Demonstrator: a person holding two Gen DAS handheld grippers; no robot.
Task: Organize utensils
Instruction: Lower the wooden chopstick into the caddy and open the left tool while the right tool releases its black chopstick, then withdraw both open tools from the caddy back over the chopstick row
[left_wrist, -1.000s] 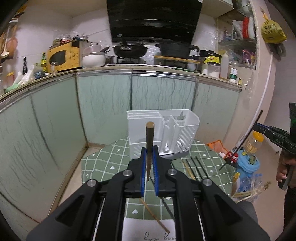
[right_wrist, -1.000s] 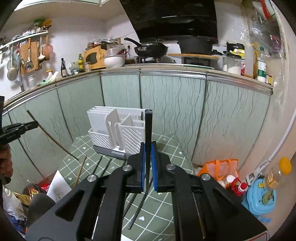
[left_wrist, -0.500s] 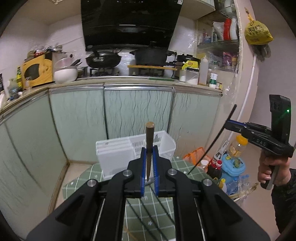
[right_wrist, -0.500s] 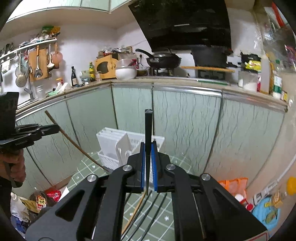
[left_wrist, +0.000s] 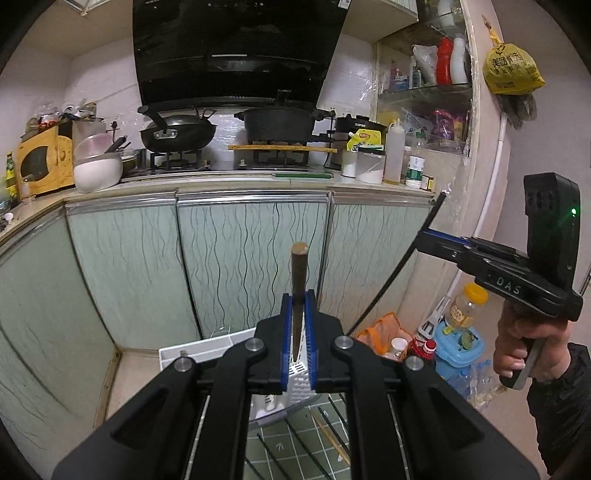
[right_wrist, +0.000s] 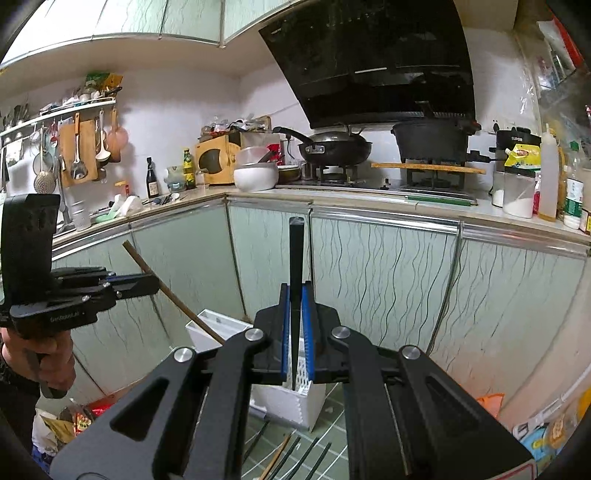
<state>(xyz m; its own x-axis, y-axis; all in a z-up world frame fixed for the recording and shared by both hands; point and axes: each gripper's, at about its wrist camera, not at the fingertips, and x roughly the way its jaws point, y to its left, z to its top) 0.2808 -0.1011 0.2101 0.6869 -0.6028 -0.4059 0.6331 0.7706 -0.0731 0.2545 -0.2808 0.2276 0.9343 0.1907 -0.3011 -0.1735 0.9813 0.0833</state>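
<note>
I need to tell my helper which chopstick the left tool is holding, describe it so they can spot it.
Start at the white slotted plastic utensil caddy on the green checked tablecloth. Above it, the left tool is shut on a brown wooden chopstick. The right tool's chopstick is black.

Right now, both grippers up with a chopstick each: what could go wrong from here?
1. The left gripper pinches the brown chopstick near one end; the long free end could swing and miss the white utensil holder.
2. The black chopstick in the right gripper slants toward the other; they may cross.
3. Loose chopsticks on the table could be knocked off.
</note>
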